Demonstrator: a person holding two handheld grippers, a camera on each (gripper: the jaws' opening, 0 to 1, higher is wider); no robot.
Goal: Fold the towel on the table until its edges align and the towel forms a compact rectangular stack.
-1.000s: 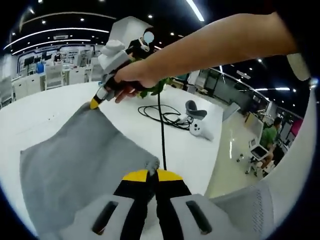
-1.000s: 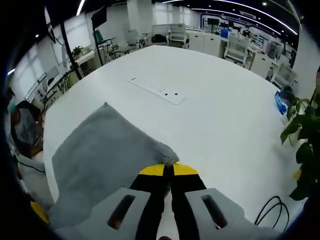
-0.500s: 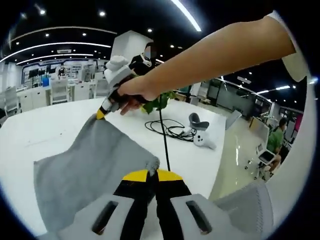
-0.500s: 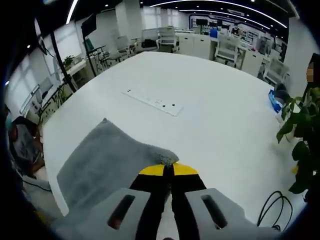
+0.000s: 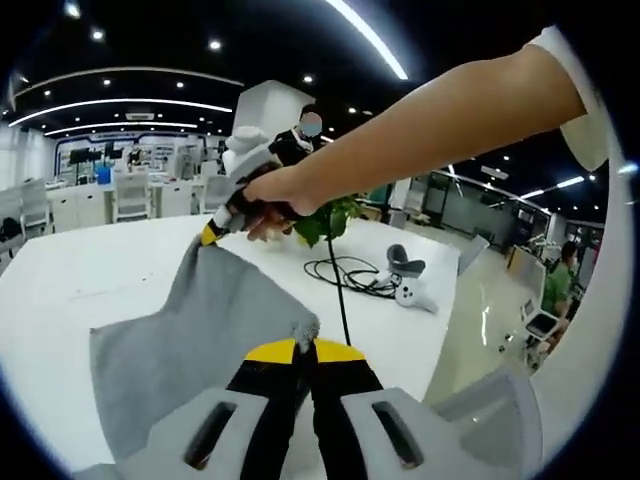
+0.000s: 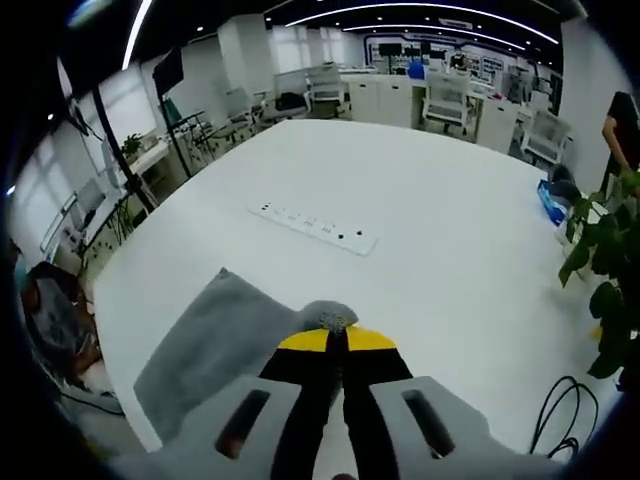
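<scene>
Towel [image 5: 190, 345] corners are pinched in both of your grippers, jaws closed tight on the grey cloth, and over the last second you have raised it: less fabric lies on the white table [image 6: 440, 210] and it hangs steeper, so the fold-over looks under way. In the left gripper view your left gripper [image 5: 305, 352] sits at 6 o'clock, the right gripper [image 5: 212, 233] at 11 o'clock, cables and a controller [image 5: 408, 282] at 3. The right gripper view shows a power strip [image 6: 315, 227] at 12 o'clock.

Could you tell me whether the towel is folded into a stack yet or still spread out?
Still spread: the towel hangs as one sheet, a corner pinched in each of the left gripper and right gripper.
</scene>
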